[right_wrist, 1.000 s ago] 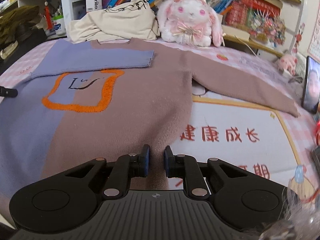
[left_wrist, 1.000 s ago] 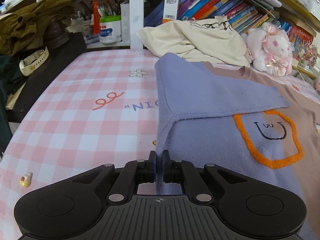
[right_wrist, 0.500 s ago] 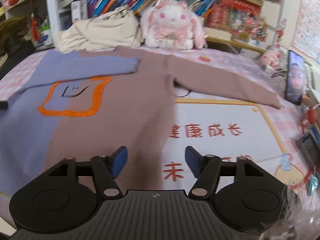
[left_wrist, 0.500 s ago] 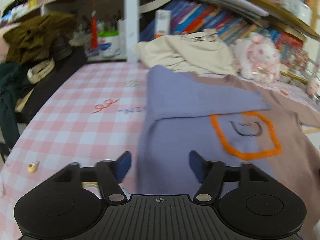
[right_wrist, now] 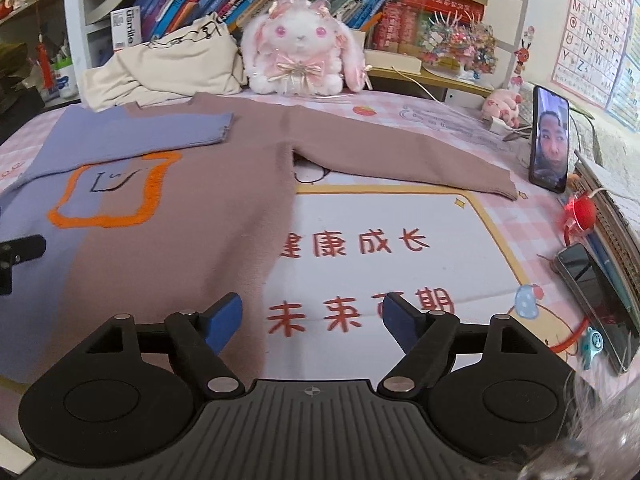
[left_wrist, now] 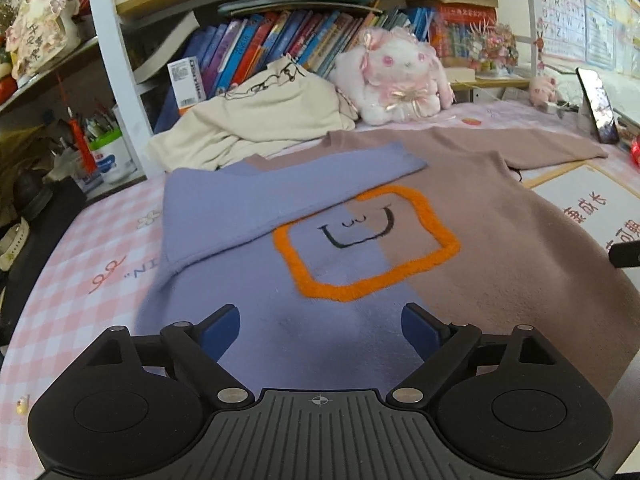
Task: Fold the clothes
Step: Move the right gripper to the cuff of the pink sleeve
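Observation:
A sweater [left_wrist: 500, 264], half lilac and half dusty brown with an orange square and a smiling face [left_wrist: 360, 236], lies flat on the table. Its lilac sleeve [left_wrist: 288, 184] is folded across the chest. The brown sleeve [right_wrist: 400, 148] stretches out to the right. My left gripper [left_wrist: 320, 330] hovers over the lilac hem, its jaws still opening, nothing between them. My right gripper [right_wrist: 312, 320] hangs over the brown hem's right edge [right_wrist: 276, 248], its jaws also opening and empty. Its finger shows at the left wrist view's right edge [left_wrist: 626, 254].
A cream garment [left_wrist: 260, 120] and a plush rabbit [right_wrist: 300, 48] sit at the back before a bookshelf [left_wrist: 304, 40]. A phone [right_wrist: 550, 140] stands upright at the right; another phone [right_wrist: 600, 304] lies flat. A white mat with red characters [right_wrist: 380, 248] covers the pink checked cloth [left_wrist: 80, 280].
Both grippers went from shut on the sweater's hem to wide open, letting it go. The left one swung right over the sweater; the right one shifted slightly.

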Demonstrator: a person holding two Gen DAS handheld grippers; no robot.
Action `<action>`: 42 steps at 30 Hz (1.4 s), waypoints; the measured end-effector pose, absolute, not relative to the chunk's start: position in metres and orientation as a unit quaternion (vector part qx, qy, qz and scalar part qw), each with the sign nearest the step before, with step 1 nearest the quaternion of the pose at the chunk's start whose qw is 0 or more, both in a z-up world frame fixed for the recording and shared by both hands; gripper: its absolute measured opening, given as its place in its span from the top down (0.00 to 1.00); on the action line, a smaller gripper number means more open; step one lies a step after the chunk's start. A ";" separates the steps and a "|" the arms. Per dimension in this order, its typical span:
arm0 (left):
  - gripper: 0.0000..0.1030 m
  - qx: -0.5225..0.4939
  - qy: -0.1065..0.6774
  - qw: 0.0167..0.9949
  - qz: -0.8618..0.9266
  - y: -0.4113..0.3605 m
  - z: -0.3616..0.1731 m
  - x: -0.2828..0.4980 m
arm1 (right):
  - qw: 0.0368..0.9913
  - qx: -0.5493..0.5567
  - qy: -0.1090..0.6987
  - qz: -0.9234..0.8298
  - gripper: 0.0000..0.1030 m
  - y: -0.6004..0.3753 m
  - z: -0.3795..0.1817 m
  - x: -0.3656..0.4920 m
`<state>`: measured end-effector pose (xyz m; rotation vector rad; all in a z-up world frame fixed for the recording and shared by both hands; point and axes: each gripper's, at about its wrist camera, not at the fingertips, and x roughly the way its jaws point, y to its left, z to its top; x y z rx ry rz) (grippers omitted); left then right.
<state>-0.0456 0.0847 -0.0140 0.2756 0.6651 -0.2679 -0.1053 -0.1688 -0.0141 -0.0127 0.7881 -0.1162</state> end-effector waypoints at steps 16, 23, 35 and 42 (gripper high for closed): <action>0.12 0.098 0.347 0.933 -0.013 0.032 -0.010 -0.045 | 0.926 0.034 0.374 -0.048 0.26 -0.273 -0.019 -0.047; 0.11 0.113 0.365 0.924 0.030 0.003 -0.011 -0.057 | 0.930 0.052 0.355 -0.078 0.26 -0.336 -0.023 -0.014; 0.11 0.127 0.384 0.908 0.111 -0.022 -0.009 -0.084 | 0.918 0.110 0.357 -0.133 0.29 -0.418 -0.040 0.028; 0.11 0.138 0.394 0.900 0.125 -0.034 -0.009 -0.092 | 0.926 0.093 0.347 -0.113 0.49 -0.414 -0.042 0.036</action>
